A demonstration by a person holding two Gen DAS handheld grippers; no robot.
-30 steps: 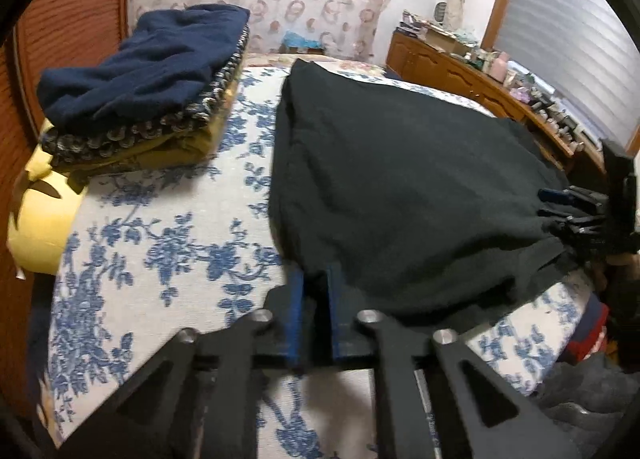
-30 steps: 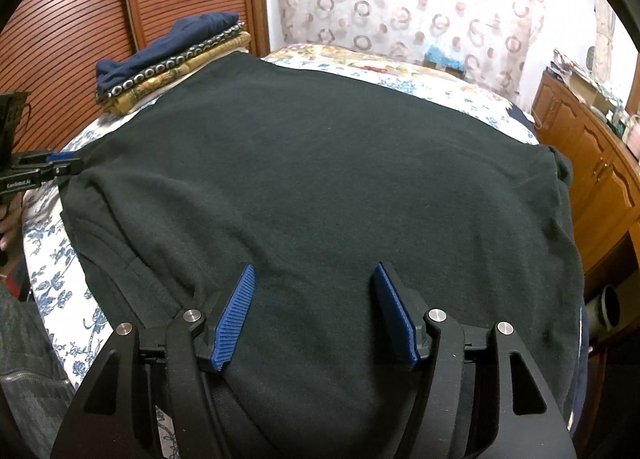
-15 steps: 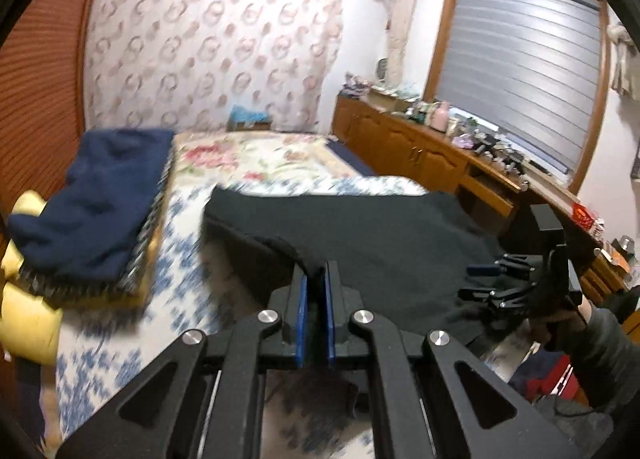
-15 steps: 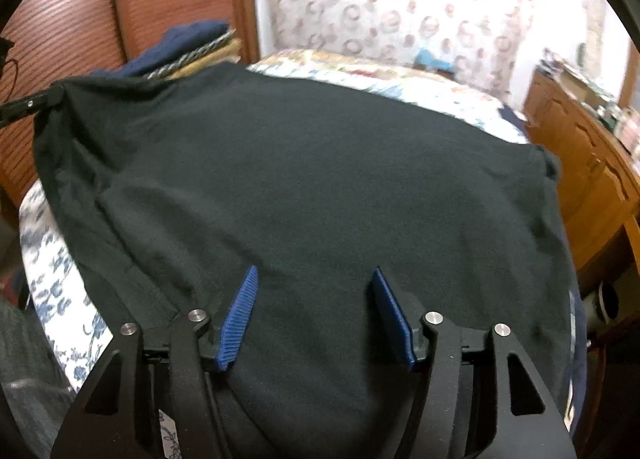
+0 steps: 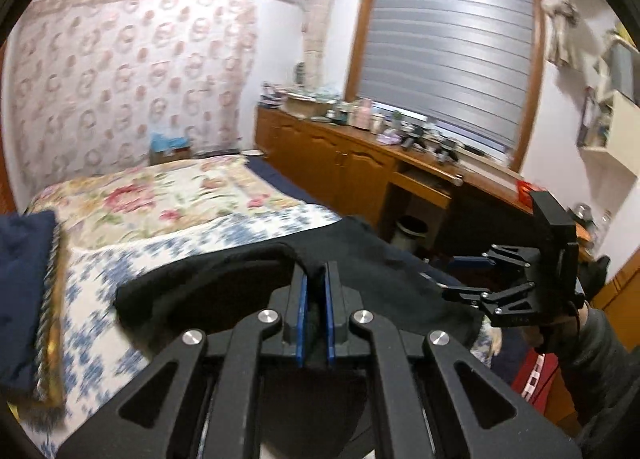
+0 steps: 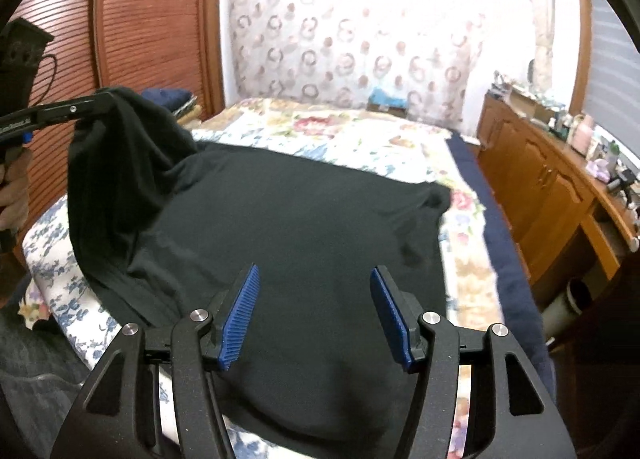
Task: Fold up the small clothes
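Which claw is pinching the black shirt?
The left claw. Its blue pads are squeezed shut on a lifted corner of the black shirt. The right claw is wide open above the shirt, gripping nothing.

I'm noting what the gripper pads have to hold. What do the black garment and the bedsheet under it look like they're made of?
Black garment: soft matte knit, probably cotton jersey or light fleece; it drapes in loose folds where the left gripper lifts a corner. Bedsheet: thin woven fabric, likely cotton, with a flat blue floral print and no sheen.
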